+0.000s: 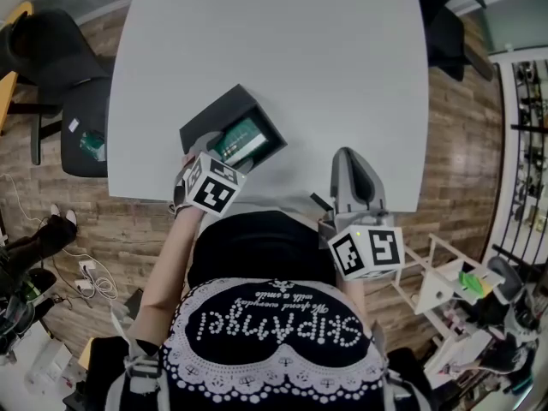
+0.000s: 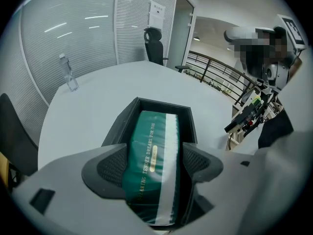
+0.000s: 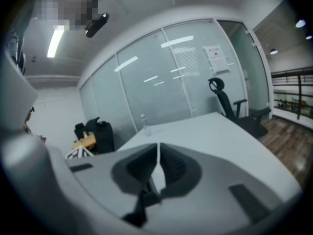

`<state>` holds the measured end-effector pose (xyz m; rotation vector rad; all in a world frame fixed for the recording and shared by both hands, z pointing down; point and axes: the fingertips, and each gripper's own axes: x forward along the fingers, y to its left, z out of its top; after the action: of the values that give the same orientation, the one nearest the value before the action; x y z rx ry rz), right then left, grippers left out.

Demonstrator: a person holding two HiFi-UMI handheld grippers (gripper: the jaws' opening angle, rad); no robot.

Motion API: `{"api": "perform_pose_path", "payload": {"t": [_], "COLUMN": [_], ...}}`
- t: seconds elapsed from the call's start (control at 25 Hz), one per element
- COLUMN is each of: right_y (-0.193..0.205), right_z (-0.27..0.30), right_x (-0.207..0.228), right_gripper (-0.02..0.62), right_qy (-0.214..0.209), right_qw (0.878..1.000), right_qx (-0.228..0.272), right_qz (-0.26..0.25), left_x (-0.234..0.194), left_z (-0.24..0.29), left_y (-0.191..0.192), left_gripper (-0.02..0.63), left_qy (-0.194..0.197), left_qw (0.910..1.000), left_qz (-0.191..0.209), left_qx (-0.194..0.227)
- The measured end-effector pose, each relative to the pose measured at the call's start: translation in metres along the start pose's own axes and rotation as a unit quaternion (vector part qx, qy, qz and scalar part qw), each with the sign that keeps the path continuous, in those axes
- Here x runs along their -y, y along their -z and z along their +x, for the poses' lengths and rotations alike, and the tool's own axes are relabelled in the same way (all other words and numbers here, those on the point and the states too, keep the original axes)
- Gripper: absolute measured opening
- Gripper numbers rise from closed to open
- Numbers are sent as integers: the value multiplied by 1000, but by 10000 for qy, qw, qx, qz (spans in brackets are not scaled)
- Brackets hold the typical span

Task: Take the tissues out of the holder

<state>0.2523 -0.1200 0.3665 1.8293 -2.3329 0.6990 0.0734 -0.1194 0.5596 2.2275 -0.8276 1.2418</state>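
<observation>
A green tissue pack [image 2: 155, 126] lies lengthwise in a black box-shaped holder [image 2: 116, 127] on the white table [image 1: 282, 50]. My left gripper [image 2: 154, 156] straddles the near end of the pack, and both pads press its sides, so it is shut on the pack. In the head view the holder [image 1: 224, 110] sits near the table's front left, the pack [image 1: 243, 140] shows inside it, and the left gripper [image 1: 202, 151] is at its near corner. My right gripper [image 1: 351, 163] hovers over the front edge to the right, jaws shut together [image 3: 158, 158] on nothing.
A clear water bottle [image 2: 70, 75] stands at the far side of the table. Office chairs [image 1: 60, 67] stand off the left side, and another chair [image 2: 154, 45] is beyond the far edge. A white rack [image 1: 445, 285] stands on the floor at the right.
</observation>
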Motion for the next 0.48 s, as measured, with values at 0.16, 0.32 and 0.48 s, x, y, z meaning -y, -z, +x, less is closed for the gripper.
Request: {"api": "perform_pose_path", "payload": {"t": [0.16,0.32,0.48], "right_y": [1,2,2], "right_z": [1,4,9], "right_x": [0,-1,-5], "right_gripper": [37,37,37], "right_qy": [-7,-43,-89], "right_qw": [10000,10000,9999], "right_qx": [-25,-42,-67], "right_qz": [8,26,18], "left_x": [-1,-2,-2], "left_z": [6,10,12], "left_y": [1,2,2], "left_gripper": [348,347,347], "left_qy": [-129,-242,-198], "left_qw": [9999,9995,9994], "left_qz": [67,162,160], "left_qx": [-59,-75,-226]}}
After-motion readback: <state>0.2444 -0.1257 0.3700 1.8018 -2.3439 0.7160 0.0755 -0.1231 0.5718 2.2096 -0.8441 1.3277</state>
